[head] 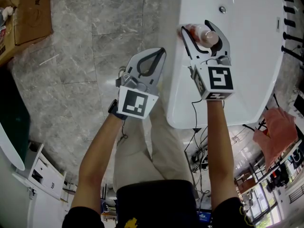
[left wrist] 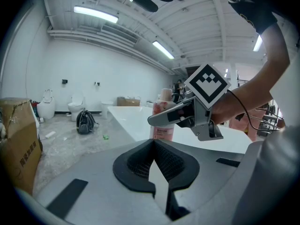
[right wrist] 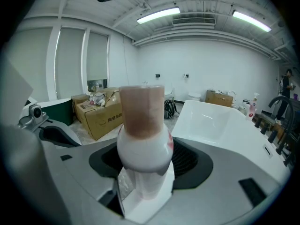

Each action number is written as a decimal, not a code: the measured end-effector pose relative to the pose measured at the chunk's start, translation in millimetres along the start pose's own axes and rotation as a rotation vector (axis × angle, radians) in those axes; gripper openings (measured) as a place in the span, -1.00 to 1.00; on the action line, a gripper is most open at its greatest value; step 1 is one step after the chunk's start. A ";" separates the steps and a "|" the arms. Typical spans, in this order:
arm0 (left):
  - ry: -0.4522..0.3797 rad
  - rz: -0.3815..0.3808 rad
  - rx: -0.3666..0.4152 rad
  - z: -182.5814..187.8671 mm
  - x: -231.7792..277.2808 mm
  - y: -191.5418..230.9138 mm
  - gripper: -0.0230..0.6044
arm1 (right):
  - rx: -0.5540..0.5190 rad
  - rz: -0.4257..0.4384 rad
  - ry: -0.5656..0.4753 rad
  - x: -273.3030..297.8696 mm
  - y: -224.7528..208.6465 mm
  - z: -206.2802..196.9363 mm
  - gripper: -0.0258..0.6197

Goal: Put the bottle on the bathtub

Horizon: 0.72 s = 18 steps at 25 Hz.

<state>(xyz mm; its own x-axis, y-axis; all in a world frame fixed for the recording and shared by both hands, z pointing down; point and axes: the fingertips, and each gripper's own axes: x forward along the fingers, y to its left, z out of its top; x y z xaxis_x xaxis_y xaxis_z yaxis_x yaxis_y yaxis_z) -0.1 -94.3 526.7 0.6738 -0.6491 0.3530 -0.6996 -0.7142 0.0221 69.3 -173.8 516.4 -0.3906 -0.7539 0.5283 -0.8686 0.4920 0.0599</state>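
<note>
"While the right gripper [head: 195, 28] is clamped, what does it hold, and where?" the trainee asks.

"Its two jaws pinch the bottle [head: 205, 36], one on each side of the white body below the brownish cap," the technician replies. "The bottle is upright over the rim of the white bathtub [head: 251, 65], on the side nearest the left gripper [head: 163, 51]. Whether its base touches the rim cannot be determined: in the left gripper view the lower end is hidden behind that gripper's own body."

"State of the left gripper?"

"Jaws pressed together at the tips, nothing between them. It hangs over the grey marble floor [head: 80, 80], just beside the bathtub's outer wall, apart from the bottle."

"Other items?"

"A round metal fitting [head: 222, 9] sits on the tub surface beyond the bottle. A cardboard box [head: 28, 13] stands on the floor, well apart from both grippers. The left gripper view shows a pink label on the bottle and a black bag [left wrist: 84, 122] on the floor farther back."
</note>
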 end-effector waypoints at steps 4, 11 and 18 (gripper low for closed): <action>0.000 -0.002 0.007 1.4 0.6 0.1 -0.87 | 0.004 0.010 -0.023 -0.3 0.2 1.5 -0.07; -0.013 0.003 -0.008 2.5 0.3 1.4 -0.87 | 0.005 0.022 -0.046 -2.3 0.3 6.6 -0.07; 0.002 -0.006 -0.005 -3.4 1.5 -5.9 -0.87 | 0.006 0.035 -0.079 -6.1 1.3 6.8 -0.06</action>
<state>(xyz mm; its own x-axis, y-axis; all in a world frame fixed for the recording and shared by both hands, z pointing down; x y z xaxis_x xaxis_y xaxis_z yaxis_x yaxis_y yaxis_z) 4.2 -90.2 530.2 0.6776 -0.6443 0.3547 -0.6968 -0.7167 0.0291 68.5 -171.6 507.5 -0.4433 -0.7684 0.4615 -0.8556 0.5163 0.0378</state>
